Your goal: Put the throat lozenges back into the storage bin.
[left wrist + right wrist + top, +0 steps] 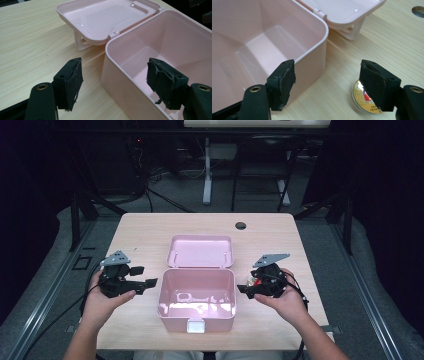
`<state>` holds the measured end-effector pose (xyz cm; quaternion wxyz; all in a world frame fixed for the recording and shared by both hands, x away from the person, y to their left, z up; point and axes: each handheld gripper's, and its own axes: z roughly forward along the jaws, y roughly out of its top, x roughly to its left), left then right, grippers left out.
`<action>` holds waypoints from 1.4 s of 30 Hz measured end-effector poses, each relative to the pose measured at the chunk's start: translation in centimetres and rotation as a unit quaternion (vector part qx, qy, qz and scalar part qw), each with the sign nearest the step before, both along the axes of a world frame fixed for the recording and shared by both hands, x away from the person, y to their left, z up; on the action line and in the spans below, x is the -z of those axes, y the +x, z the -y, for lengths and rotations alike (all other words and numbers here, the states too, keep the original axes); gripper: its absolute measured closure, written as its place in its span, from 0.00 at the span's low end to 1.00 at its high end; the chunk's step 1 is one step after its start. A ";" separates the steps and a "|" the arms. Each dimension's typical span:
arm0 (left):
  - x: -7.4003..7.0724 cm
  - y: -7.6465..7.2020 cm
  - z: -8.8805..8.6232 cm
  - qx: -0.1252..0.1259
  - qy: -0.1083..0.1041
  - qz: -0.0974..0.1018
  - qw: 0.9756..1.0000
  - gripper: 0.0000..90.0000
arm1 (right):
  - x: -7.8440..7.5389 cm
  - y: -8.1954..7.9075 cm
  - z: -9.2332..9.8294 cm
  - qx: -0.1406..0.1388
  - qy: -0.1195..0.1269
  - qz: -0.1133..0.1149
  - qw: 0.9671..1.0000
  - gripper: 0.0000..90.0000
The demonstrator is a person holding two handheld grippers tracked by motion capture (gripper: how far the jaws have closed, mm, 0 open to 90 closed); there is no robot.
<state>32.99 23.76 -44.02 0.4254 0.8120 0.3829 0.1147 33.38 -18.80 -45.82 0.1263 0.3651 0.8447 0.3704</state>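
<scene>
the pink box (197,297) sits open at the middle of the table (145,227), its lid (200,251) laid back at 12 o'clock and the inside bare, so the opening looks done and any filling is not yet begun. a small round gold tin (363,98) lies on the table just beside the box's 3 o'clock wall, under the right gripper (248,291). its jaws are released, straddling that wall and the tin, gripping nothing. the left gripper (146,276) at 9 o'clock is released too, one jaw over the box's inside. room is free toward 9, 3 and 12 o'clock; the box's near wall sits close to the table's 6 o'clock edge.
</scene>
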 end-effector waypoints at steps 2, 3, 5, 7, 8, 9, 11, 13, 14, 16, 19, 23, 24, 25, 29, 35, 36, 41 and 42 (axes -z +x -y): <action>0.0 0.0 0.0 0.000 0.000 0.000 1.000 0.32 | 0.1 0.2 0.1 0.001 -0.006 -0.003 1.000 0.31; 0.1 0.0 0.0 0.002 0.003 0.000 1.000 0.32 | 0.2 0.3 0.1 0.004 -0.009 -0.005 1.000 0.31; 0.1 0.0 0.1 0.002 0.005 -0.003 1.000 0.32 | 0.4 0.6 0.3 0.005 -0.014 -0.006 1.000 0.31; 0.1 0.0 0.2 0.003 0.010 0.000 1.000 0.32 | 0.6 1.0 0.5 0.009 -0.020 -0.006 1.000 0.31; 0.1 0.0 0.2 0.002 0.010 0.000 1.000 0.32 | 0.7 1.2 0.6 0.011 -0.025 -0.007 1.000 0.31; 0.1 0.0 0.2 0.002 0.010 0.000 1.000 0.32 | 0.8 1.4 0.7 0.016 -0.026 -0.008 1.000 0.31; 0.1 0.0 0.2 0.002 0.009 0.000 1.000 0.32 | 1.0 1.7 1.0 0.024 -0.024 -0.007 0.999 0.31; 0.1 0.0 0.1 0.001 0.007 -0.001 1.000 0.32 | 1.4 2.1 1.3 0.033 -0.025 -0.009 0.999 0.30; 0.1 0.0 0.1 0.002 0.008 0.000 1.000 0.32 | 1.6 2.2 1.5 0.038 -0.025 -0.011 0.999 0.29; 0.1 0.0 0.1 0.001 0.007 0.002 1.000 0.32 | 2.1 2.6 1.8 0.046 -0.025 -0.014 0.999 0.29; 0.1 0.0 0.1 0.001 0.007 0.000 1.000 0.32 | 2.8 3.1 2.1 0.058 -0.029 -0.022 0.998 0.28; 0.1 0.1 0.1 0.000 0.007 0.000 1.000 0.32 | 3.7 3.7 2.5 0.073 -0.029 -0.026 0.997 0.27; 0.1 0.1 0.1 0.000 0.007 0.000 1.000 0.32 | 3.9 3.8 2.6 0.076 -0.028 -0.026 0.996 0.27; 0.1 0.1 0.0 0.000 0.007 0.000 1.000 0.32 | 4.1 3.9 2.6 0.078 -0.029 -0.028 0.996 0.27; 0.1 0.1 -0.1 -0.001 0.005 -0.002 1.000 0.32 | 5.2 4.3 3.0 0.094 -0.026 -0.025 0.995 0.26; 0.0 0.2 -0.5 -0.007 -0.001 -0.001 1.000 0.32 | 6.8 5.0 3.3 0.109 -0.022 -0.033 0.993 0.22; 0.0 0.2 -0.6 -0.006 0.001 -0.002 1.000 0.32 | 6.9 5.1 3.3 0.110 -0.024 -0.035 0.993 0.21; 0.1 0.2 -0.7 -0.007 0.000 -0.002 1.000 0.32 | 7.8 5.4 3.0 0.113 -0.035 -0.041 0.992 0.16; 0.1 0.3 -0.7 -0.007 0.001 -0.003 1.000 0.32 | 7.9 5.5 2.9 0.116 -0.034 -0.044 0.992 0.16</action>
